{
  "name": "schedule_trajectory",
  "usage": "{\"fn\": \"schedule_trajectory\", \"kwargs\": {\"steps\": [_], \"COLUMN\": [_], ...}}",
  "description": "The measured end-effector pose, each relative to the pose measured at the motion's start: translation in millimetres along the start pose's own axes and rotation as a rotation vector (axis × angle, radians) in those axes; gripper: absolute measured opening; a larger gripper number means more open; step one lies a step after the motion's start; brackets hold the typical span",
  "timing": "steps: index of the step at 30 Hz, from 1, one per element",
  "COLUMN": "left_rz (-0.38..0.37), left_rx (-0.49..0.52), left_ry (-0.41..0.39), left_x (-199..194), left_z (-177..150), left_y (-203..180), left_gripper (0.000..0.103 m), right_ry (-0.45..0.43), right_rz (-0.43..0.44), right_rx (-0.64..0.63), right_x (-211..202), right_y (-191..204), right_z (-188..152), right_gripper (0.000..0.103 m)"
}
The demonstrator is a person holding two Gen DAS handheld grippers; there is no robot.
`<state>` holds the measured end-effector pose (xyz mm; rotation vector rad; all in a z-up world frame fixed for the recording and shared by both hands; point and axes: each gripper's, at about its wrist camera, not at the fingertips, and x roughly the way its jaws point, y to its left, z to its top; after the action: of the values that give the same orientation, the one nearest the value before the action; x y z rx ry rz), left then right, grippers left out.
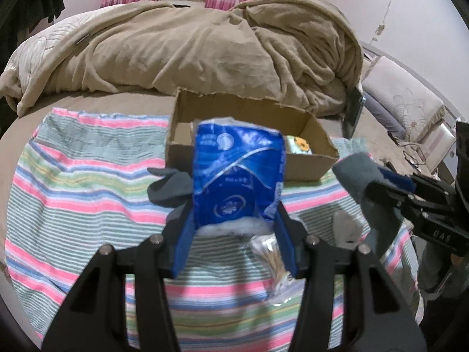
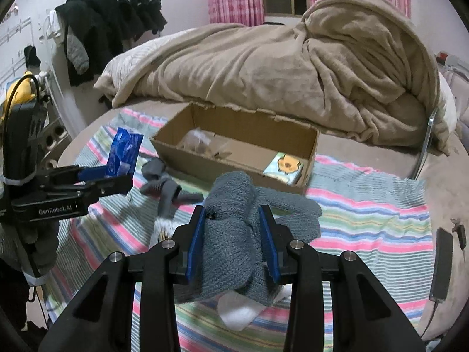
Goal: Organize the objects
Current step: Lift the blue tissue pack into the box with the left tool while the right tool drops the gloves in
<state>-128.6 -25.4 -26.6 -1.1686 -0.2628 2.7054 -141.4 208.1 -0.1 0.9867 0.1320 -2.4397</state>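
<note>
My left gripper (image 1: pixel 234 214) is shut on a blue tissue pack (image 1: pixel 237 176) and holds it above the striped cloth (image 1: pixel 88 193), in front of the open cardboard box (image 1: pixel 319 161). It also shows in the right wrist view (image 2: pixel 117 173), with the pack (image 2: pixel 124 149) in it. My right gripper (image 2: pixel 233 214) is shut on a grey knitted glove (image 2: pixel 231 234), just before the box (image 2: pixel 234 164). In the left wrist view that gripper (image 1: pixel 381 187) holds the glove (image 1: pixel 357 173) at the right. A second grey glove (image 2: pixel 164 184) lies on the cloth.
The box holds a small pack with a yellow cartoon print (image 2: pixel 285 165) and a clear bag (image 2: pixel 199 140). A bag of cotton swabs (image 1: pixel 272 255) lies on the cloth. A beige blanket (image 2: pixel 293 67) is heaped behind the box. A dark phone (image 2: pixel 441 264) lies at the right bed edge.
</note>
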Motion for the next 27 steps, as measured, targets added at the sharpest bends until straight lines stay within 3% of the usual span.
{"fn": "schedule_trajectory", "kwargs": {"steps": [19, 27], "left_rz": [0.012, -0.041], "left_rx": [0.058, 0.026], "left_ry": [-0.021, -0.010], "left_x": [-5.6, 4.7], "left_z": [38.7, 56.0], "left_y": [-19.4, -16.8], "left_gripper": [0.052, 0.053], "right_ry": [-0.077, -0.107], "right_rz": [-0.027, -0.025], "right_rx": [-0.030, -0.037], "right_x": [-17.0, -15.0], "right_y": [6.4, 7.7], "right_z": [45.1, 62.6], "right_gripper": [0.039, 0.039]}}
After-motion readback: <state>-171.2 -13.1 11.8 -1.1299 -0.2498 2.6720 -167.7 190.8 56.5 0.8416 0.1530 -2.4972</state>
